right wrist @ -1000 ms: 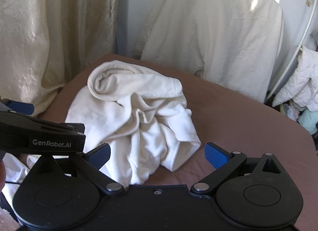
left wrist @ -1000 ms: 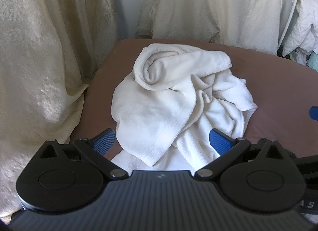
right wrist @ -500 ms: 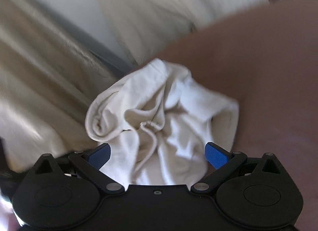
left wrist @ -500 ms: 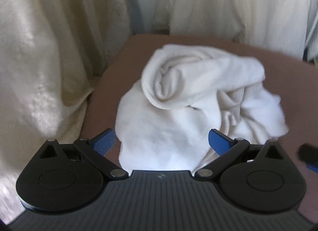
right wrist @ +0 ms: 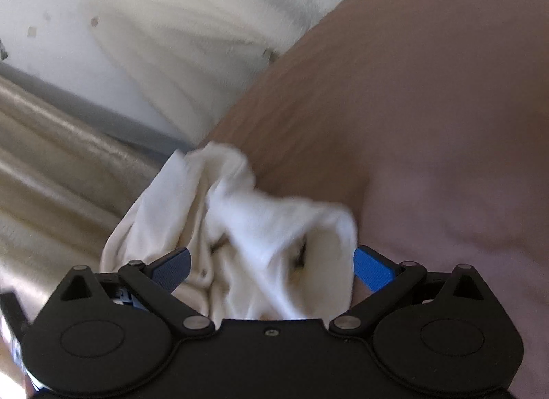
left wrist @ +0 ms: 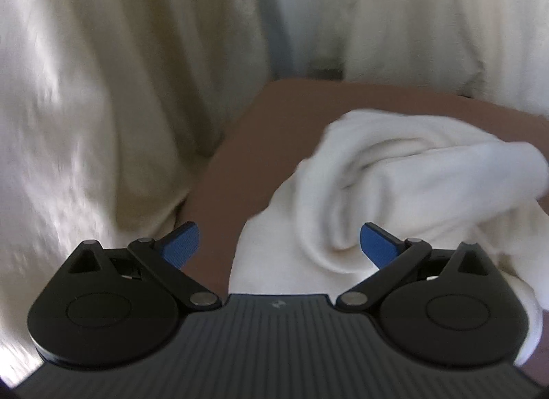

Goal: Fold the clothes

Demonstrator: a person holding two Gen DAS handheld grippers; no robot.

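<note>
A white garment [left wrist: 394, 186] lies in a soft, crumpled heap on the brown bed [left wrist: 274, 117]. The left gripper [left wrist: 279, 244] is wide open and holds nothing; it sits by the heap's left edge. The right gripper [right wrist: 271, 267] is wide open too, with the heap between its blue pads [right wrist: 372, 270]. Cream curtains [left wrist: 103, 90] hang just beside the bed.

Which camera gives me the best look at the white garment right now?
The left wrist view: the white garment shows there as a rolled, crumpled heap on the brown surface, blurred but readable. The right wrist view is tilted and blurrier; its open right gripper frames only a bunched end.
</note>
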